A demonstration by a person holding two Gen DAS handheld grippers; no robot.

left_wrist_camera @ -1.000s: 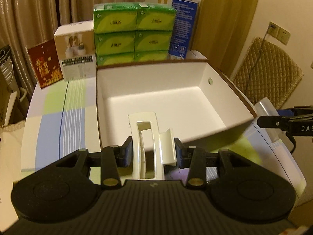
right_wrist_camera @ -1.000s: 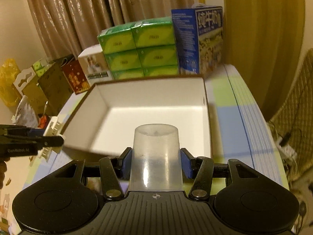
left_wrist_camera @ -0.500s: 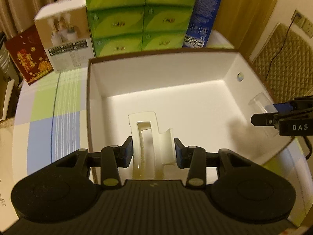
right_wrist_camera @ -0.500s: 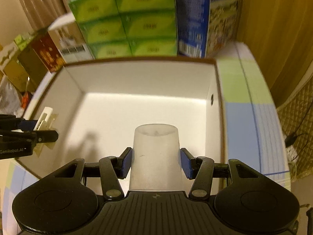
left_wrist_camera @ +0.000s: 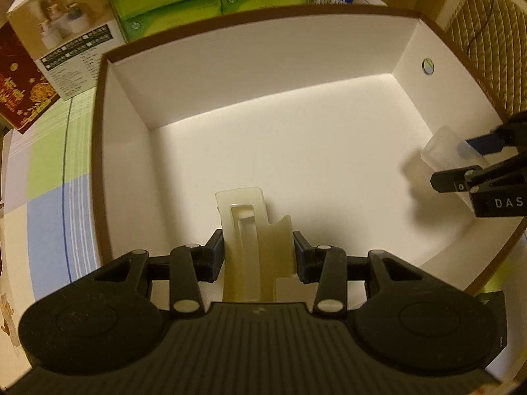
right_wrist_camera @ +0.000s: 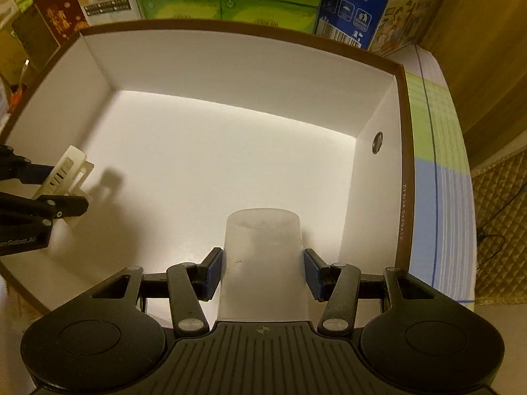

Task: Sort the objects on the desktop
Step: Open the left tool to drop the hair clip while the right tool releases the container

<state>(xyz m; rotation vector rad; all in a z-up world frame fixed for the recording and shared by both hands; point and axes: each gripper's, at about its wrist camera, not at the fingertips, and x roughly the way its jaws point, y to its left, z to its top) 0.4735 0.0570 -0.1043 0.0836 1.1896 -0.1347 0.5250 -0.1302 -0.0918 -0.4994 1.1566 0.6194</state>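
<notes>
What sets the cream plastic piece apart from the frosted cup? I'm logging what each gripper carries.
The cream plastic piece is opaque, flat and slotted; the frosted cup is translucent, round and tapered. The piece sits in the left gripper, whose jaws stand narrower; the cup fills the right gripper, set wider. Both are clamped and held over the bare floor of the white box.

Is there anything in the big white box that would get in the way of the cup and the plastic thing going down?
Nothing visible: below the cup and plastic piece the box floor is bare.
</notes>
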